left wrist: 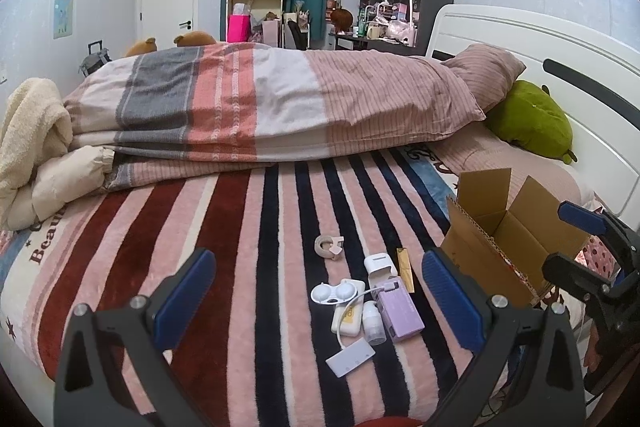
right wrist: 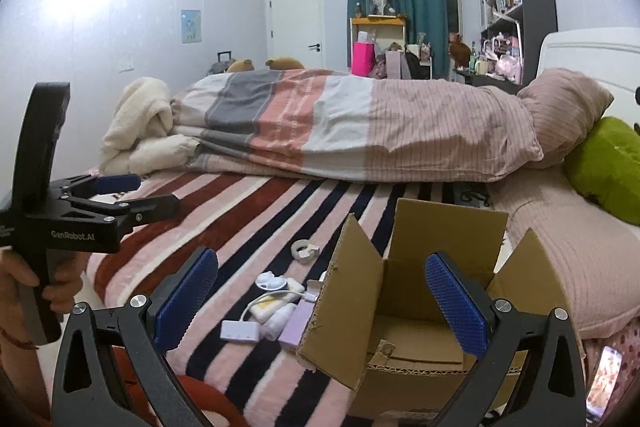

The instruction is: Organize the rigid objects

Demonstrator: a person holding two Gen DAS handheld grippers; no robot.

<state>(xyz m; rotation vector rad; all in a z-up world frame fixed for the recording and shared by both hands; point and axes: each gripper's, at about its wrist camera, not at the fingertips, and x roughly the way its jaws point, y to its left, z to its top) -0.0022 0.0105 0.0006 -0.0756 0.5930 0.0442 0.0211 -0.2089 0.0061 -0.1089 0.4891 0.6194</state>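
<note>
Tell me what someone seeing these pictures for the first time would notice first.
Probably the open cardboard box standing on the striped blanket, flaps up and apparently empty. Just left of it lies a small cluster of items, among them a purple box and a white contact lens case, with a tape roll a little farther back. Both grippers, the left gripper and the right gripper, hang open above the bed, and a folded quilt fills the background.

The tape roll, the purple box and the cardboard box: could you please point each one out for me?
Tape roll (left wrist: 329, 246), left wrist view, on its ring.
Purple box (left wrist: 401, 312), left wrist view, on its top face.
Cardboard box (right wrist: 424, 291), right wrist view, on its inner back wall.
</note>
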